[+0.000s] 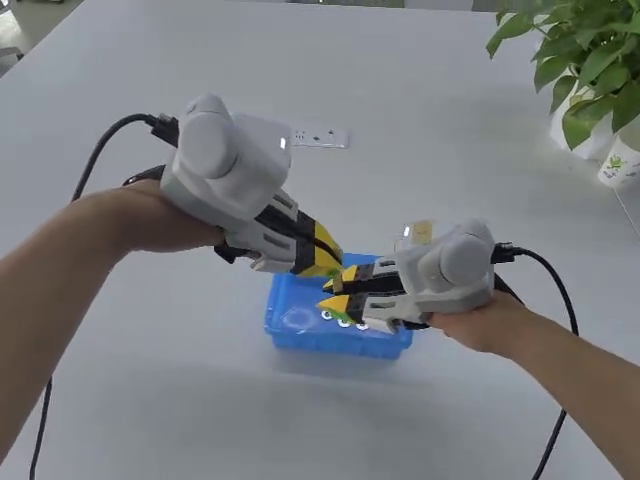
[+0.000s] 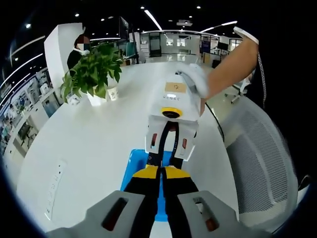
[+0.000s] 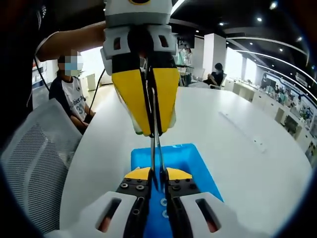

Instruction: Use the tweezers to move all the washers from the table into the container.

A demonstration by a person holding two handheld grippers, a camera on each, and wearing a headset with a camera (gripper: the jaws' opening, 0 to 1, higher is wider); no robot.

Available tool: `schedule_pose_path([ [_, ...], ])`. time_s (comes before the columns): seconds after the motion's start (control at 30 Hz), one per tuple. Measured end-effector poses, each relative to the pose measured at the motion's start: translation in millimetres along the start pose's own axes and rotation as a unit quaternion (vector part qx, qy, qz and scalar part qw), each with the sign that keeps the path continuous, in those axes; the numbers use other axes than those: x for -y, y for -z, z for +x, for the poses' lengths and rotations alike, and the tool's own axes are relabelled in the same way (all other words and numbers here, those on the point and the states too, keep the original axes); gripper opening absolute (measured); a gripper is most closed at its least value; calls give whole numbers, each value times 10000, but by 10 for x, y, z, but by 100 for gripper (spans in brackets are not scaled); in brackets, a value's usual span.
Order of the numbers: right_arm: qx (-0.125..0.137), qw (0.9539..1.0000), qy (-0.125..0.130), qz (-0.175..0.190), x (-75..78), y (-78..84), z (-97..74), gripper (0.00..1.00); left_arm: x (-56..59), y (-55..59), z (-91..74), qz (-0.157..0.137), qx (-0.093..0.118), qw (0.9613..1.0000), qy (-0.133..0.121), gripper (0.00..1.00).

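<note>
**Item: tweezers spanning two grippers, above the container**

Landmark: blue container (image 1: 300,335), open-topped, on the white table (image 1: 400,120).

Left gripper (image 1: 328,262): I had it over the container's far-left corner. Its yellow-padded jaws were clamped together on the rear end of the tweezers (image 3: 154,144).

Right gripper (image 1: 335,292): I had it over the container's right half, facing the left one nose to nose. Its jaws were drawn almost together, with the tweezers' tips between them. A thin slit of blue showed through further back. I could not tell whether the pads were pinching the blades or only flanking them.

Tweezers: the long axis ran straight from the left gripper's pads to the right gripper's jaws, above the container's interior. The tips pointed at the right gripper and lay nearer to it. The handle end belonged to the left. Whether the tips carried a washer was too small to make out.

Washers (image 3: 163,202): the ones I could make out lay flat on the container's floor, near its front wall. They were directly under the right gripper's jaws and below the tweezers' tips.

Assessment: the relation that mattered was vertical, with the tips above the open interior and inside the rim. I judged that anything let go there would fall in with the others. A further pickup would have meant swinging the tips outward past the rim
</note>
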State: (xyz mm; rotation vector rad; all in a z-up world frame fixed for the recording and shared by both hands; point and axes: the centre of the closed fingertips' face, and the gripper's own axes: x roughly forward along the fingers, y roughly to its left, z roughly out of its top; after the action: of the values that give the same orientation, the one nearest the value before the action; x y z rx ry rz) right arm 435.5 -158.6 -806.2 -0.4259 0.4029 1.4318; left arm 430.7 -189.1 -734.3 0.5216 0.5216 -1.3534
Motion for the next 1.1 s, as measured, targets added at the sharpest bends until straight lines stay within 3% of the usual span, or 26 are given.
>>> schedule_pose_path([
  [0.37,-244,9987,-85,-432,-266,-41,-194,9,273,-9,-126,-8,162,9998,71,5],
  [0.6,-509,9967,-187,-598,-498,34,-314,8,526,55,-97,68,92,9998,180,5],
  [0.8,-813,9932,-304,-781,-743,199,-324,8,775,216,4,36,-42,9996,270,5],
  [0.9,-938,9916,-340,-819,-840,287,-299,8,847,291,50,8,-94,9996,278,5],
  [1.1,-1300,9859,-467,-946,-1016,529,-198,8,1021,581,205,-191,-204,9993,243,5],
])
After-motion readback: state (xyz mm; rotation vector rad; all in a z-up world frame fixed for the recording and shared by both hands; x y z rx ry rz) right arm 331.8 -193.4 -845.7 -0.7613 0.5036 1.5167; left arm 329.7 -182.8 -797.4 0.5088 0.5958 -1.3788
